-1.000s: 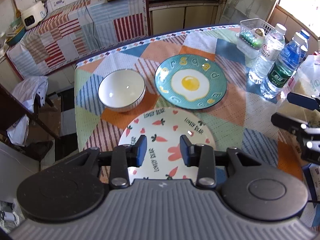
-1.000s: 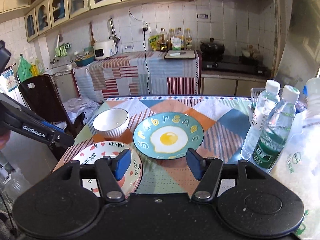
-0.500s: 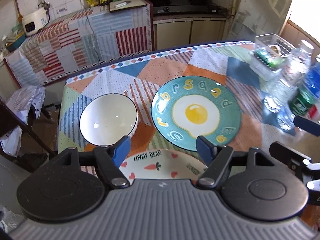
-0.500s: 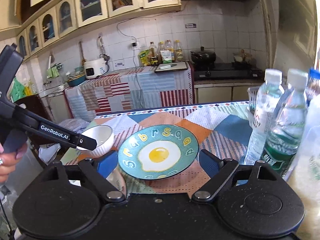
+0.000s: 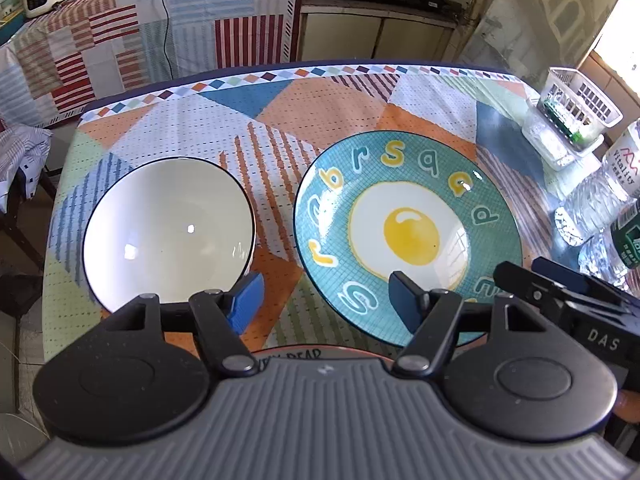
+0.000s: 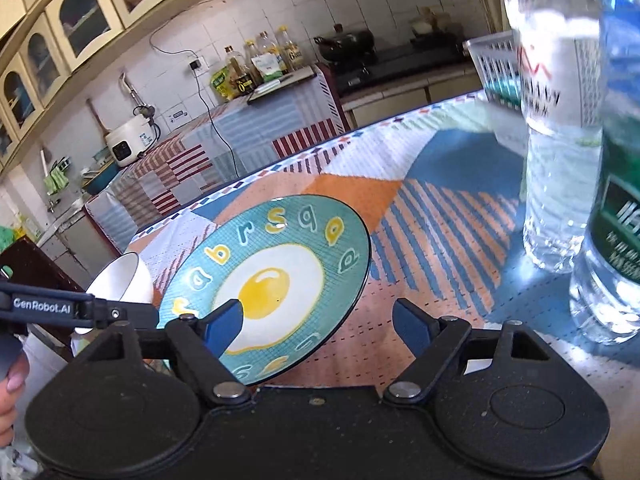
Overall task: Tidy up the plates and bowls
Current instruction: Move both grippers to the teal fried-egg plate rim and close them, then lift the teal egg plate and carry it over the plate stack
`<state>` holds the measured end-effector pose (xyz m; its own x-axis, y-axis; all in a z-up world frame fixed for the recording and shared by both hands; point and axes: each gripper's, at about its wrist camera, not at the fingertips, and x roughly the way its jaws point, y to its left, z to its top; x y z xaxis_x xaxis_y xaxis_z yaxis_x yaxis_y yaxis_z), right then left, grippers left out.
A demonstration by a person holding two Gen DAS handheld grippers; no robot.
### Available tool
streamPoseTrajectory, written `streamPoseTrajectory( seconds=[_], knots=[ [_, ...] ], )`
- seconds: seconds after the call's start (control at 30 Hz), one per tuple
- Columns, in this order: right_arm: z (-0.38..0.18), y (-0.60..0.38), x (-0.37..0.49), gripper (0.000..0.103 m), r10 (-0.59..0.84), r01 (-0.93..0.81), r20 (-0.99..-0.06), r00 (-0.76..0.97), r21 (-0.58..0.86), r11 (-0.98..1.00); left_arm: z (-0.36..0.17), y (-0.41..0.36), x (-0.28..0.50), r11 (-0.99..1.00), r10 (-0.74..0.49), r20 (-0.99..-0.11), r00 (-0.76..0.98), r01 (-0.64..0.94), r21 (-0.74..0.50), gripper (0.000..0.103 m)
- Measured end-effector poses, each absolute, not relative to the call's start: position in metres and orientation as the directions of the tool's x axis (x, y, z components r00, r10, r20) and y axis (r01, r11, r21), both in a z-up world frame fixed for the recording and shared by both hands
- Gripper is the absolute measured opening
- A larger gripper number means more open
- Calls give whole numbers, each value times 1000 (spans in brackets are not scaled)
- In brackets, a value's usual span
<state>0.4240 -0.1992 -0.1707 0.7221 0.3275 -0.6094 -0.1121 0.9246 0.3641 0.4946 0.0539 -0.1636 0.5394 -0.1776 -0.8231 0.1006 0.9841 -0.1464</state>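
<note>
Across the frame's middle the white bowl and egg plate lie apart, unstacked, so sorting seems barely begun; left gripper and right gripper both gape empty

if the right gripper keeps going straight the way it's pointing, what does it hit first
Probably the near rim of the egg plate: the open right gripper points at its right-hand edge. Depth is unclear; it might skim past onto the tablecloth.

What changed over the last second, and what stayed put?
Both grippers advanced over the table: the left gripper opened wider and passed the carrot plate; the right gripper closed in on the egg plate. Nothing was grasped. The bowl and both plates stayed put.
</note>
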Motion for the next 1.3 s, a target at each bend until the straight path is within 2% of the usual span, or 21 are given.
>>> streamPoseTrajectory(
  seconds=[0.13, 0.2, 0.23, 0.27, 0.37, 0.47, 0.5, 0.53, 0.57, 0.93, 1.13, 1.3],
  knots=[
    [-182, -198, 430, 80, 338, -107, -619, 709, 378, 919, -174, 55, 504, 981, -195, -830, 523, 98, -168, 60],
    [-185, -198, 434, 77, 334, -109, -619, 711, 372, 922, -181, 55, 509, 979, -205, -840, 503, 91, -184, 50],
    [-185, -199, 435, 70, 332, -107, -619, 712, 371, 922, -184, 55, 511, 979, -203, -842, 499, 82, -188, 48],
    [-187, -200, 436, 68, 329, -103, -621, 712, 371, 923, -185, 54, 511, 979, -204, -841, 501, 85, -187, 42],
    [-189, -202, 438, 59, 323, -93, -616, 718, 376, 922, -188, 49, 513, 977, -213, -846, 489, 105, -186, 37],
    [-190, -200, 440, 46, 327, -102, -611, 721, 374, 922, -195, 47, 516, 974, -227, -864, 450, 88, -210, 27],
    [-191, -200, 441, 39, 327, -102, -610, 722, 373, 922, -196, 49, 516, 971, -236, -862, 449, 70, -229, 27],
    [-192, -199, 442, 29, 327, -100, -613, 720, 374, 922, -198, 50, 518, 968, -242, -861, 448, 55, -244, 27],
    [-194, -199, 443, 24, 325, -95, -619, 715, 375, 922, -198, 51, 519, 966, -247, -860, 445, 42, -256, 27],
    [-200, -206, 445, 22, 345, -90, -596, 725, 415, 906, -198, 46, 515, 972, -214, -841, 497, 25, -232, 26],
    [-191, -202, 452, 20, 344, -93, -647, 680, 389, 916, -194, 47, 515, 973, -212, -846, 490, 28, -228, 26],
    [-180, -207, 444, 22, 367, -104, -656, 660, 403, 909, -174, 43, 499, 974, -227, -831, 507, 104, -202, 26]
  ],
)
